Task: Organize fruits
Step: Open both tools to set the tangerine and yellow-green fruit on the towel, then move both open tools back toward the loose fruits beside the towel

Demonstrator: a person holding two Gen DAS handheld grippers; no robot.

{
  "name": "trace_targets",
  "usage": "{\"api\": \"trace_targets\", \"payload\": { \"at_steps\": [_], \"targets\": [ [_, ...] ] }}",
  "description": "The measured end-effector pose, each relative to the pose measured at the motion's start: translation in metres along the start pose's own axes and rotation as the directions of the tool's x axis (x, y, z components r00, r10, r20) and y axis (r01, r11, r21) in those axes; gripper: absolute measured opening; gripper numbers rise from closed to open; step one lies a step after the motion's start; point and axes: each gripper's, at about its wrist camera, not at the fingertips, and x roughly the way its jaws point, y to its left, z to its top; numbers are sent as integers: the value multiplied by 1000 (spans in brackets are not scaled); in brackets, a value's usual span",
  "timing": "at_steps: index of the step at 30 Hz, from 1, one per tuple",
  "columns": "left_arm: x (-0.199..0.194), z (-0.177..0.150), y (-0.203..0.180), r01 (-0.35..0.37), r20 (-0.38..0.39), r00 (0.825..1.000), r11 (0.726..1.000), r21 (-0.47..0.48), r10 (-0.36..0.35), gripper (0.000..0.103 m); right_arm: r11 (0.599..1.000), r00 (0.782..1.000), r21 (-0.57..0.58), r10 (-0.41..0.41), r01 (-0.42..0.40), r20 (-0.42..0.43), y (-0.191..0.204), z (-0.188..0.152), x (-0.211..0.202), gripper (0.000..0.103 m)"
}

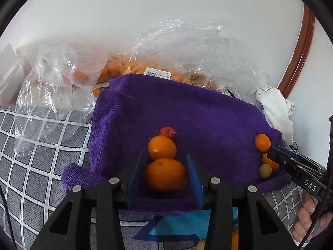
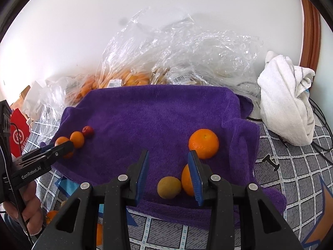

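Left tongs (image 1: 165, 174): astride a big orange (image 1: 165, 174) near the purple towel's (image 1: 187, 108) front edge, blades flanking it, contact uncertain. Beyond it, in a row: a second orange (image 1: 162, 147), then a small red fruit (image 1: 167, 133).

Right tongs (image 2: 169, 176): parted, holding nothing, a yellow fruit (image 2: 169, 187) lying between the blades, a half-hidden orange (image 2: 187, 180) at the right blade, another orange (image 2: 204, 143) just beyond.

Step in hand, seemingly: lining up fruit by kind on the towel. Next: settle the left orange against its row, then close on the yellow fruit. Behind the far edge: plastic bags (image 2: 166, 58) of more fruit.
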Motion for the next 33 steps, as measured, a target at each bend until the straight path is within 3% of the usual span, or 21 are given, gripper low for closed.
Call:
{"api": "trace_targets", "payload": {
  "at_steps": [7,14,20,24,33],
  "targets": [
    [-4,-2,4,24,25,999,999,-27,-23,42,1000,1000,-5,9,-9,5,2,-1,0,38],
    [-22,1,14,41,98,995,996,-76,-33,50,1000,999,3,5,-6,36,3,3,-12,38],
    [-35,10,14,-16,100,995,996,-83,25,50,999,999,34,-27,27,16,3,5,-31,38],
    [-49,13,10,-67,94,993,995,-72,73,50,999,998,10,-38,38,43,10,-8,-56,45],
    [-87,-25,26,-167,69,983,986,-30,168,50,999,1000,-44,0,0,9,44,-52,-67,41]
  ]
}}
